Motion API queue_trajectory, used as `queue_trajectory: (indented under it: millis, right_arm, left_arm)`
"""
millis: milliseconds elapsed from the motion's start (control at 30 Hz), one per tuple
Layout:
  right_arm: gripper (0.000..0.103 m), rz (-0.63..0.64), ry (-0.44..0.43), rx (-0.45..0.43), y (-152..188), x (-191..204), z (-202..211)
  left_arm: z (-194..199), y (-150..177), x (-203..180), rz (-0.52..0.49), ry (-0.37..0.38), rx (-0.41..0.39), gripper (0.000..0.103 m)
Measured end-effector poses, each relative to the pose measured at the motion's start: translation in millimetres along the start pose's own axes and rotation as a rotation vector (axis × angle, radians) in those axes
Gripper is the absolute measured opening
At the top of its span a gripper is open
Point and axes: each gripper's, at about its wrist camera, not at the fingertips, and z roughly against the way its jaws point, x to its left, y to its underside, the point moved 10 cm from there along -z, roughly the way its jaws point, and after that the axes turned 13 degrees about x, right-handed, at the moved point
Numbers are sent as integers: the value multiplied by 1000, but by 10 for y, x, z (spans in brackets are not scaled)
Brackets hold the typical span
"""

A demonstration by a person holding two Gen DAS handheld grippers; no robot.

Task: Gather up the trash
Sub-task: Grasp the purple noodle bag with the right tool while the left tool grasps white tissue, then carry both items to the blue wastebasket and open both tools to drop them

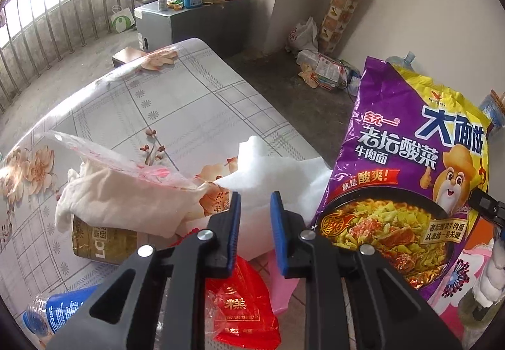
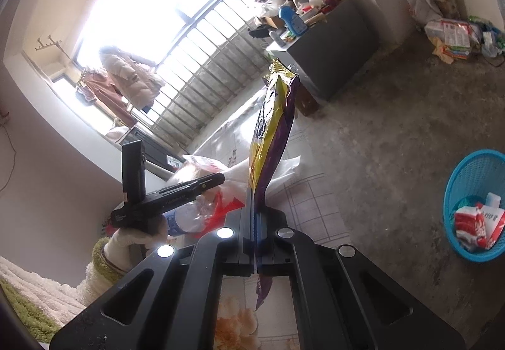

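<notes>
Right hand-held gripper [image 2: 254,224]: jaws fully closed on the lower edge of the purple noodle packet [image 2: 273,129]; packet stands upright off the counter [image 1: 176,97], seen edge-on from the right wrist and face-on [image 1: 407,167] from the left; looks empty, thin crinkly film, very light, slippery; an edge pinch seems adequate. Left hand-held gripper [image 1: 255,208]: jaws narrow, nothing between them, pointed down at the litter pile; white tissue [image 1: 274,173] just ahead, soft, crushable, best pinched at a raised fold. Below the jaws a red plastic bag [image 1: 243,302]; to the left a cream cloth [image 1: 126,198] draped over a gold can [image 1: 101,242], and a clear bottle with blue label [image 1: 53,312] at the near edge; the can and bottle are probably rigid and could roll. Farther off, on the floor: blue basket [image 2: 473,183], already holding wrappers; well apart from the counter.
</notes>
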Motion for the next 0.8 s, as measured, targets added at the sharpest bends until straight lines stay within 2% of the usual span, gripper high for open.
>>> queue_trajectory:
  millis: [67, 200, 267, 333, 500, 600, 667, 700, 800]
  right_arm:
    - [0, -5, -4, -9, -1, 1, 32]
    - [0, -2, -9, -18, -11, 18, 79]
    - [0, 8, -12, -22, -12, 61, 92]
    - [0, 14, -14, -23, -12, 80, 93]
    - [0, 19, -15, -31, -15, 95, 103]
    - [0, 16, -13, -43, -15, 86, 137]
    - [0, 10, -13, -51, -16, 75, 166]
    - [0, 8, -13, -55, -15, 66, 178]
    - [0, 5, -12, -68, -13, 56, 215]
  left_arm:
    - [14, 6, -21, -23, -8, -9, 5]
    - [64, 27, 23, -16, -52, -11, 4]
    - [84, 27, 68, 12, -49, -4, 7]
    - [47, 23, 123, 55, -27, 24, 24]
    - [-148, -3, 114, 103, 77, 103, 26]
    - [-222, -10, 121, 118, 88, 109, 26]
    - [-209, -17, 127, 117, 81, 87, 20]
    - [-188, -16, 124, 111, 74, 74, 10]
    - [-47, -19, 92, 93, 57, 27, 3]
